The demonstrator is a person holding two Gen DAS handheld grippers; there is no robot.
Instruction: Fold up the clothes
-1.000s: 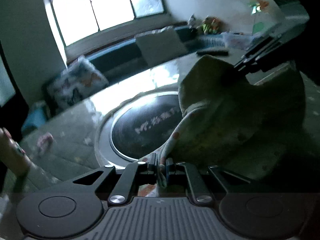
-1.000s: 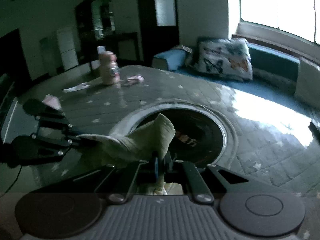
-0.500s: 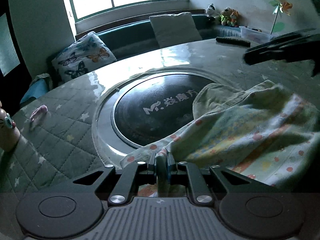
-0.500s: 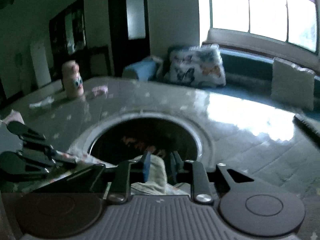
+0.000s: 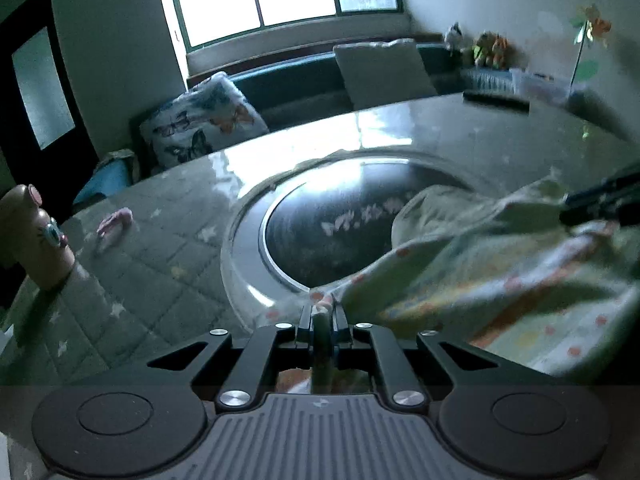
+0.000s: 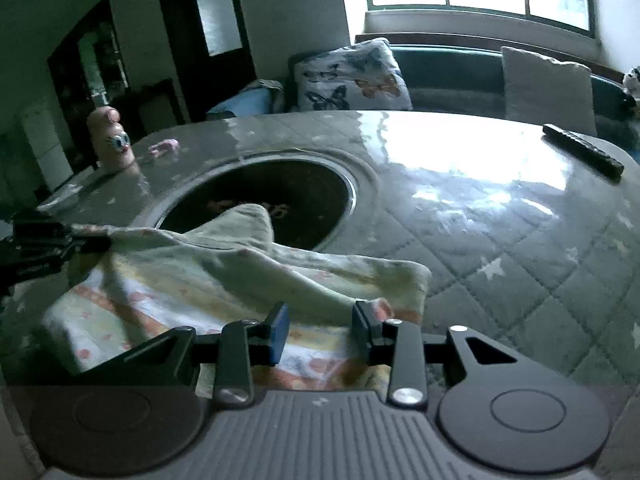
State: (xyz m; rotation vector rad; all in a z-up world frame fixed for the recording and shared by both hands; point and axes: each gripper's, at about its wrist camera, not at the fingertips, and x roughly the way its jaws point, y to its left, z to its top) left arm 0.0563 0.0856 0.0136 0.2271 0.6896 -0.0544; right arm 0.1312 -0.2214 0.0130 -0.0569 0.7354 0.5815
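Far left on the tabletop [image 6: 500,240] stands a pink bottle [image 5: 30,236] with a cartoon eye — its base is half lost in shadow. Just beside it lies a small pink scrap [image 5: 114,222], too blurred to name. In the middle sits the dark round plate [image 5: 336,236] sunk into the quilted cover; pale lettering shows on it, unreadable.

Now the left tool [image 5: 322,314] — clamped tight on a corner of the spotted garment [image 5: 480,280], a strip of cloth pinched between the pads and trailing back under the tool out of sight. The garment spreads rightward, draped partly over the plate's edge, its far side smeared by blur and cut off by the frame.

From the right wrist view the same garment [image 6: 248,276] lies low on the tabletop, one peak poking up over the plate. The right tool [image 6: 320,326] — jaws opening, pads apart, a fold of cloth lying loose between them, not pressed. The left tool [image 6: 80,244] shows at the far left edge, dark and only partly visible. A black remote [image 6: 582,150] rests near the tabletop's right rim.
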